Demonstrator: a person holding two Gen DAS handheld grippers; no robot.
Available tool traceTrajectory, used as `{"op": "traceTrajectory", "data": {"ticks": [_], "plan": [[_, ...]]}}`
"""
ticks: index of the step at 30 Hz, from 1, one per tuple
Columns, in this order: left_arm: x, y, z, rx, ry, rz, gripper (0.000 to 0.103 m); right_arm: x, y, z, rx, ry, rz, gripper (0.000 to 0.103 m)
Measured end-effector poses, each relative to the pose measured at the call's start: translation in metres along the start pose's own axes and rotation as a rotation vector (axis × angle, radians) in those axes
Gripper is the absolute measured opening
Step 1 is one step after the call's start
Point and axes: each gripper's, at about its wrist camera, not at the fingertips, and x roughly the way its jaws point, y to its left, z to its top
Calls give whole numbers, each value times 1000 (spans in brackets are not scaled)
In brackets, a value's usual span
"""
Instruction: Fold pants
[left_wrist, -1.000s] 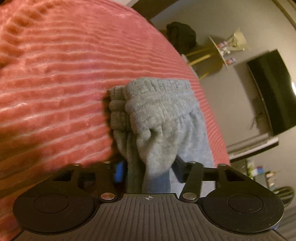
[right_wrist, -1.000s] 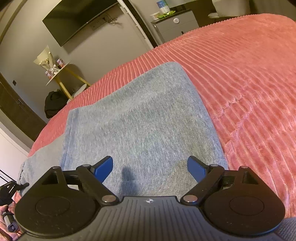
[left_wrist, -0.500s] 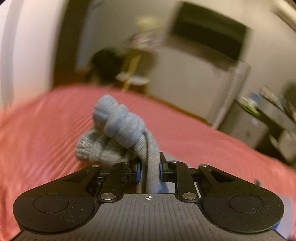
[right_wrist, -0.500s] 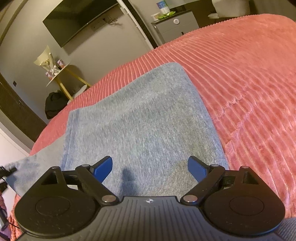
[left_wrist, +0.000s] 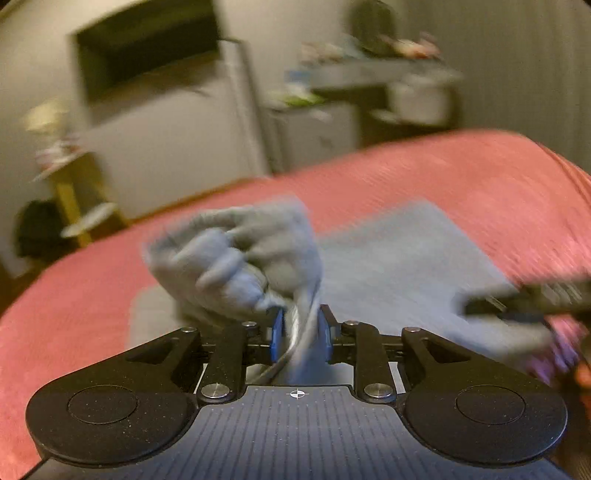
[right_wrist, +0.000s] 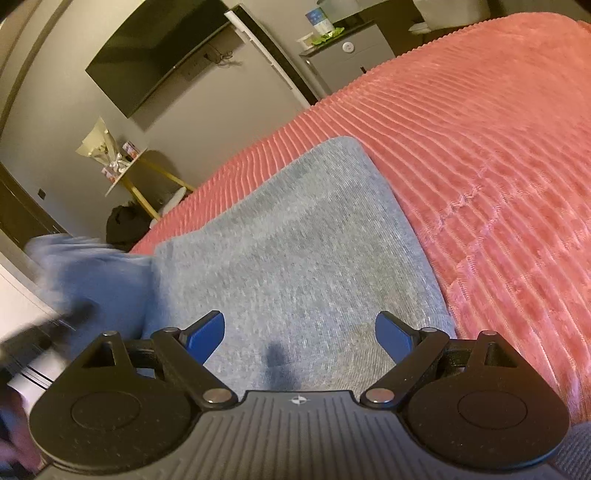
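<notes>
Grey pants (right_wrist: 295, 243) lie flat on a pink ribbed bedspread (right_wrist: 498, 155). My left gripper (left_wrist: 299, 334) is shut on a bunched end of the pants (left_wrist: 240, 258) and holds it lifted above the flat part (left_wrist: 399, 254); this view is blurred by motion. My right gripper (right_wrist: 301, 334) is open and empty, hovering low over the near part of the pants. The lifted fabric and the left gripper show blurred at the left edge of the right wrist view (right_wrist: 85, 273). The right gripper shows blurred at the right of the left wrist view (left_wrist: 524, 299).
Beyond the bed stand a wall TV (right_wrist: 159, 59), a small yellow-legged side table (right_wrist: 129, 170), a dark bag on the floor (right_wrist: 125, 225) and a grey cabinet (right_wrist: 343, 55). The bedspread stretches wide to the right of the pants.
My left gripper has lifted the bunched end of the pants off the bed and swung it over toward the flat part and the right gripper. The right gripper has stayed still and open.
</notes>
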Motion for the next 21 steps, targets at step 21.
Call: {"op": "traceTrajectory", "data": {"ticks": [21], "plan": [[-49, 94, -108, -561, 149, 176, 64, 73, 31, 19, 283, 271, 265, 79]]}}
